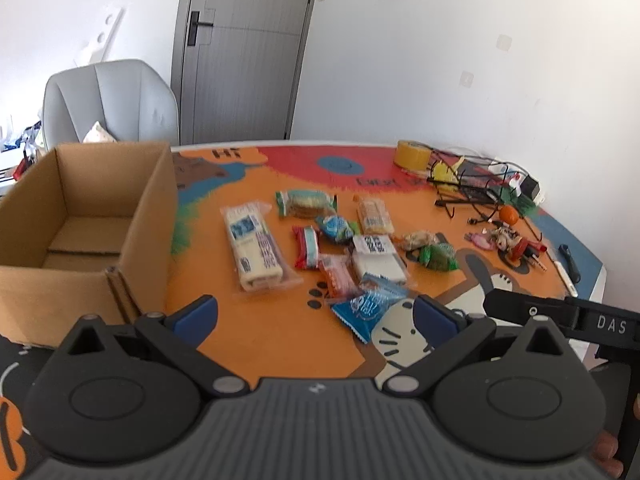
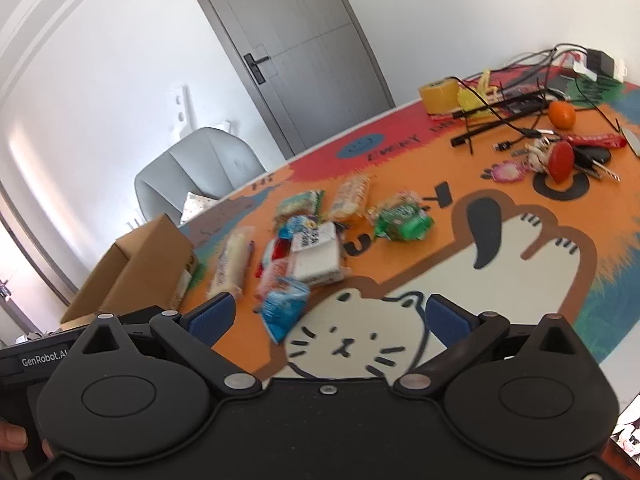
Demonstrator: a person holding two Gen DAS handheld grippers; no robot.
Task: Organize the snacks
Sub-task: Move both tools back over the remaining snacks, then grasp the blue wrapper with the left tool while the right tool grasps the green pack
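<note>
Several wrapped snacks lie in a cluster on the colourful table mat (image 1: 260, 340): a long white cracker pack (image 1: 255, 248), a blue packet (image 1: 366, 306), a white box (image 1: 376, 258), a green packet (image 1: 436, 256). An open, empty cardboard box (image 1: 80, 224) stands to their left. My left gripper (image 1: 316, 316) is open and empty, held above the mat in front of the snacks. My right gripper (image 2: 328, 314) is open and empty, near the blue packet (image 2: 286, 306). The cardboard box (image 2: 136, 268) is at the left in the right wrist view.
A yellow tape roll (image 1: 414, 156), tangled cables (image 1: 472, 188), an orange ball (image 1: 509, 215), keys and pens (image 1: 520, 246) lie at the table's far right. A grey chair (image 1: 108, 104) and a grey door (image 1: 240, 48) are behind the table.
</note>
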